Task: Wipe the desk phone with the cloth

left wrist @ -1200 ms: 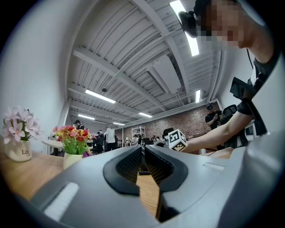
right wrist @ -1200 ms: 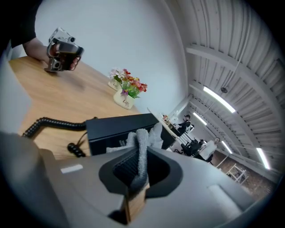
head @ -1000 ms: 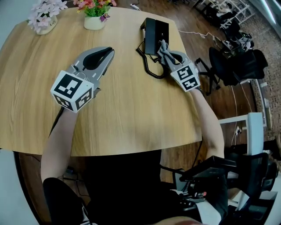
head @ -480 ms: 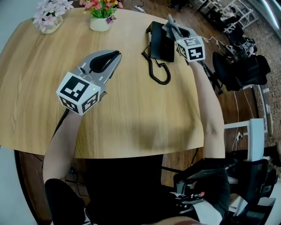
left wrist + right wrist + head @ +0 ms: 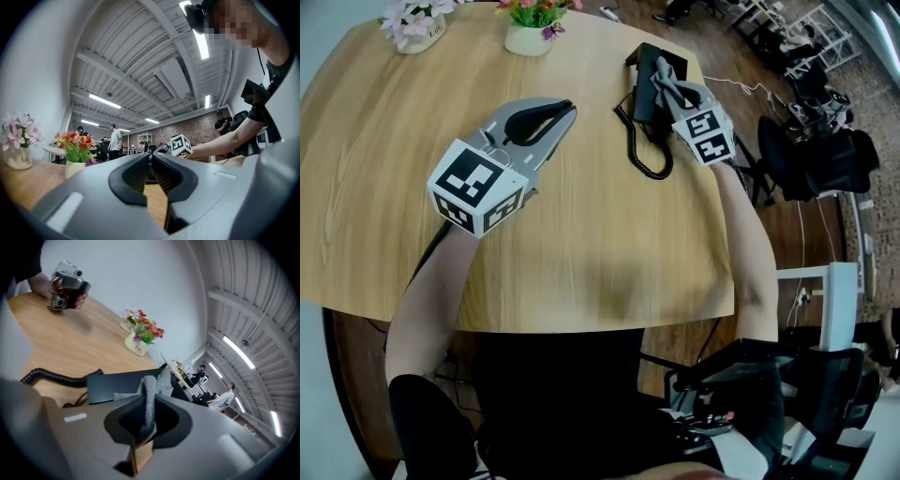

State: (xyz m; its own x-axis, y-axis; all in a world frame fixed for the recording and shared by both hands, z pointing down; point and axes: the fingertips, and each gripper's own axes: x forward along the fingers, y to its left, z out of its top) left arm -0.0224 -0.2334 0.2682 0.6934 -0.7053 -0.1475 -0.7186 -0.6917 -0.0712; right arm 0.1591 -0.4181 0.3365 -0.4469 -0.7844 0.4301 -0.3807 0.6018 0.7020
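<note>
A black desk phone (image 5: 643, 94) stands at the far right of the round wooden table (image 5: 581, 244), its coiled cord (image 5: 645, 157) looping toward me. My right gripper (image 5: 667, 86) is over the phone, shut on a grey cloth (image 5: 661, 71) that lies against the phone's top. In the right gripper view the cloth (image 5: 149, 397) sticks out between the jaws just above the phone (image 5: 117, 383). My left gripper (image 5: 555, 111) hovers over the table's middle, left of the phone, shut with nothing in it; its pads (image 5: 140, 171) meet at the tips.
Two small pots of flowers (image 5: 530, 28) (image 5: 414, 26) stand at the table's far edge. Office chairs (image 5: 811, 155) and cables are on the floor to the right of the table. In the left gripper view, people stand in the far background.
The right gripper with the cloth swept from the phone's near end to its far end, then came back over its middle. The left gripper has barely moved.
</note>
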